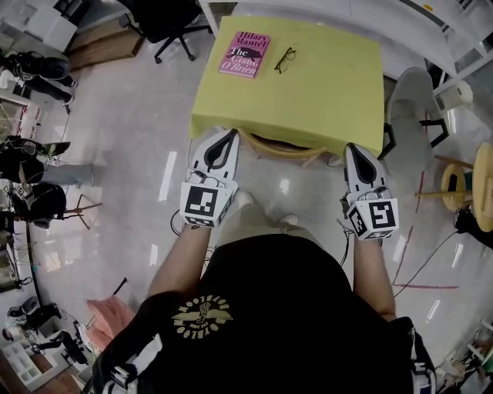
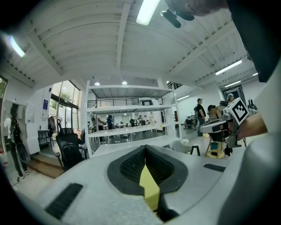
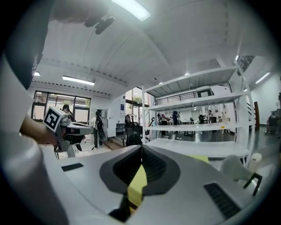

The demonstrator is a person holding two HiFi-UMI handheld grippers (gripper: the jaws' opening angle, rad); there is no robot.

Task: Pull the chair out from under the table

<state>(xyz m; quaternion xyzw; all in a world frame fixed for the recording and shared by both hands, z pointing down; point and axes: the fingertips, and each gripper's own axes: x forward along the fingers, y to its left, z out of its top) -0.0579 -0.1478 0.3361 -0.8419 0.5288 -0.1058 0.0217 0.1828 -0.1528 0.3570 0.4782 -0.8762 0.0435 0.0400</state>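
On the yellow table, near its far edge, a pink book lies face up; the cover reads "Hilary Mantel" and "The Giant, O'Brien". A pair of dark-framed glasses lies just beside it to the right. No other writing is legible; the gold emblem on the person's black shirt is too small to read.

The chair is tucked under the table's near edge. Only its curved wooden back rail shows, running across the view parallel to that edge, so the seat faces in under the table, away from the person.

The left gripper points at the table's near-left corner, by the rail's left end. The right gripper points at the near edge further right, near the rail's other end. Contact with the chair cannot be confirmed for either. In the left gripper view the left gripper's jaws are pressed together on nothing, with only a sliver of yellow table seen past them. The right gripper reads the same.

A black office chair stands beyond the table's far-left corner, a grey chair at its right side, and a wooden stool further right. The person's shoes stand directly behind the chair.
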